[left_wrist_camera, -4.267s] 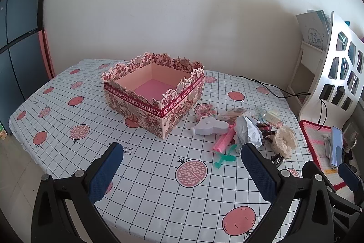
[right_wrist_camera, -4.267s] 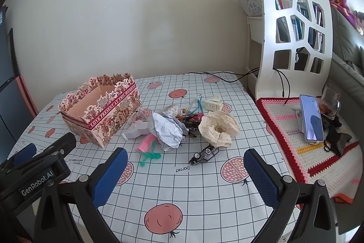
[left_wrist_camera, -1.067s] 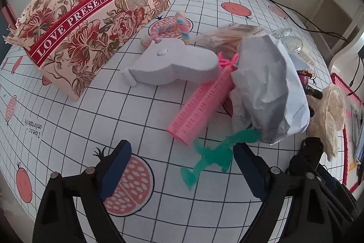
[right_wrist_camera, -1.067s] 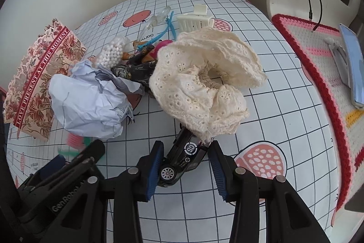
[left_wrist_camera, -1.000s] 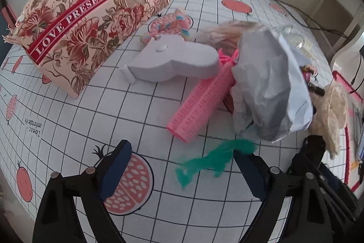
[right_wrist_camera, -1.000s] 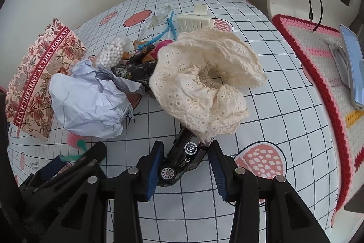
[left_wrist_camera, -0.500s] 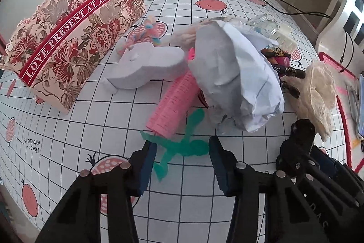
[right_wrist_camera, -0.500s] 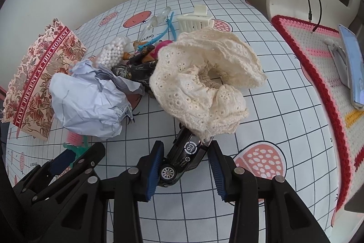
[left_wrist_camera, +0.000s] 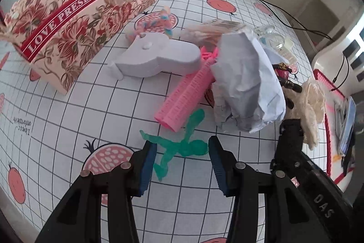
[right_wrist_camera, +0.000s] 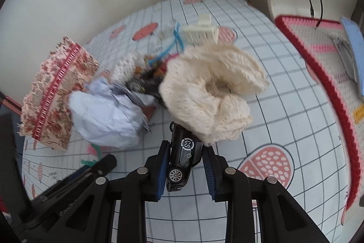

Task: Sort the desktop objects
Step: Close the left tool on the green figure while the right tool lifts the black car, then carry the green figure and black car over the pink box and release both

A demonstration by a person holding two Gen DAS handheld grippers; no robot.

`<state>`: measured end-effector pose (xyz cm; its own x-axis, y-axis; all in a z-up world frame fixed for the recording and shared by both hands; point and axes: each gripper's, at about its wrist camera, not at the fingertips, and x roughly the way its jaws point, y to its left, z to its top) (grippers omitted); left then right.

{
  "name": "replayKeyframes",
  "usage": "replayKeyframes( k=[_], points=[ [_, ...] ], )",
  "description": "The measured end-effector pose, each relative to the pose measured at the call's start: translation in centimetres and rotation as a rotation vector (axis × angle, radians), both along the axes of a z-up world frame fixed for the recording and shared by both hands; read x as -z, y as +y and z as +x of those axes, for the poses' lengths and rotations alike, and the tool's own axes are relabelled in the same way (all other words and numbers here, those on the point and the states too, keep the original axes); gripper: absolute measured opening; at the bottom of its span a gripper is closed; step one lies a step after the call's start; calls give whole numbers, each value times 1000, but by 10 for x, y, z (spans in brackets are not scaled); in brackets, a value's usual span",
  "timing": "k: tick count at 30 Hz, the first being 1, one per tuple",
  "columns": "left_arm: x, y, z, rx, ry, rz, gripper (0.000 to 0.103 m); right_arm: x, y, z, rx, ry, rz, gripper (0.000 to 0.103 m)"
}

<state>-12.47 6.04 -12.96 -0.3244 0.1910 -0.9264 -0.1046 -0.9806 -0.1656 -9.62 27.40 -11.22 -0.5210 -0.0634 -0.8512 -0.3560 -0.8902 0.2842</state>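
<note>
In the left wrist view my left gripper (left_wrist_camera: 182, 156) is half closed around a green toy figure (left_wrist_camera: 179, 145) lying on the tablecloth; the blue pads (left_wrist_camera: 147, 165) stand on either side of it with small gaps. Beyond lie a pink hair roller (left_wrist_camera: 186, 95), a grey foam block (left_wrist_camera: 157, 58), crumpled white paper (left_wrist_camera: 245, 88) and the flowered gift box (left_wrist_camera: 75, 22). In the right wrist view my right gripper (right_wrist_camera: 185, 165) is shut on a black toy car (right_wrist_camera: 184, 156), which sits under the edge of a cream lace scrunchie (right_wrist_camera: 211, 92).
Small clutter lies behind the paper: a white comb clip (right_wrist_camera: 200, 31), a blue tie, a bead string. A crocheted mat (right_wrist_camera: 329, 60) with a phone (right_wrist_camera: 352, 47) lies at the right. Black cables run along the far table edge (left_wrist_camera: 273, 8).
My left gripper moved in and its jaws narrowed around the green figure. My right gripper closed tighter on the toy car, and the car has turned to point away from me.
</note>
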Motion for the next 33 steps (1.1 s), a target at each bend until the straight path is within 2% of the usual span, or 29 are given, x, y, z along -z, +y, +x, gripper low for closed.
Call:
replayKeyframes(
  k=[4, 9, 16, 19, 23, 27, 33],
  points=[
    [-8, -8, 4, -18, 7, 22, 49, -20, -1, -1, 9, 76, 21, 31],
    [-32, -20, 12, -29, 63, 67, 49, -59, 1, 6, 19, 199, 55, 31],
    [-87, -19, 4, -63, 214, 156, 49, -122, -6, 17, 22, 397, 73, 31],
    [-113, -23, 2, -81, 284, 195, 49, -142, -9, 14, 15, 450, 88, 31],
    [-139, -21, -10, -106, 353, 218, 49, -158, -9, 5, 10, 489, 81, 31],
    [-154, -22, -19, -129, 383, 246, 49, -165, -11, -6, 3, 517, 65, 31],
    [-158, -25, -41, -162, 418, 261, 49, -162, -14, -26, -11, 530, 58, 31]
  ],
)
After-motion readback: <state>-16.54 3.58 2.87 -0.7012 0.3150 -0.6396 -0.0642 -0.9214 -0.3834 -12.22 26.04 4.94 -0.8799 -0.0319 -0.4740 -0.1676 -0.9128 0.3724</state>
